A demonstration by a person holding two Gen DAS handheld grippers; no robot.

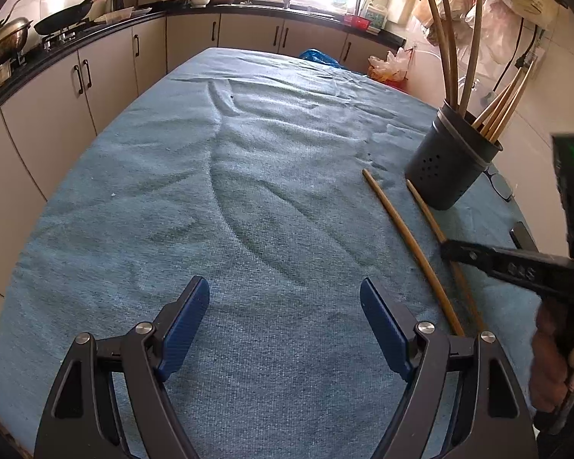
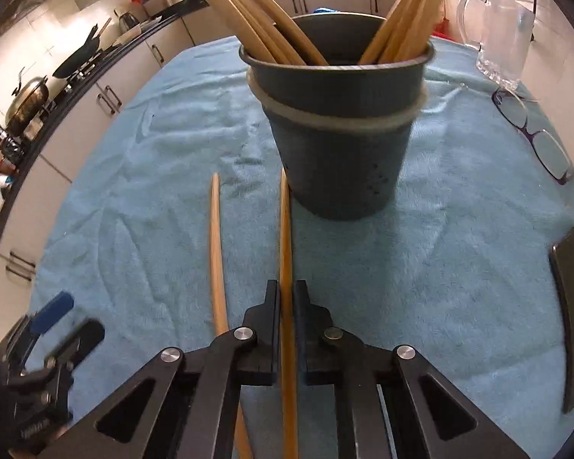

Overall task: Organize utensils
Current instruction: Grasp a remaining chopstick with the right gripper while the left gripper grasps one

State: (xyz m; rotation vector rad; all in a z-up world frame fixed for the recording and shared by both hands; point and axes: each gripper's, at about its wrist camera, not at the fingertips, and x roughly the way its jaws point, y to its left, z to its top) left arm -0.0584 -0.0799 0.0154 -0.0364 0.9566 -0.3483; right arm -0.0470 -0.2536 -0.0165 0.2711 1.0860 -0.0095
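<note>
A dark perforated utensil holder (image 1: 451, 160) (image 2: 340, 145) stands on the blue cloth and holds several wooden chopsticks and long wooden utensils. Two loose chopsticks lie side by side in front of it. My right gripper (image 2: 286, 294) is shut on the chopstick nearer the holder (image 2: 286, 229) (image 1: 426, 210), whose tip almost reaches the holder's base. The other chopstick (image 2: 216, 248) (image 1: 409, 244) lies free just to its left. My left gripper (image 1: 285, 298) hangs open over bare cloth, left of both chopsticks, with nothing between its blue pads (image 1: 185, 329).
A glass mug (image 2: 505, 38), a pair of glasses (image 2: 532, 134) and a flat dark object (image 2: 570, 306) lie right of the holder. Behind the table (image 1: 248, 153), a kitchen counter with pans (image 1: 57, 23) runs along the left and far sides.
</note>
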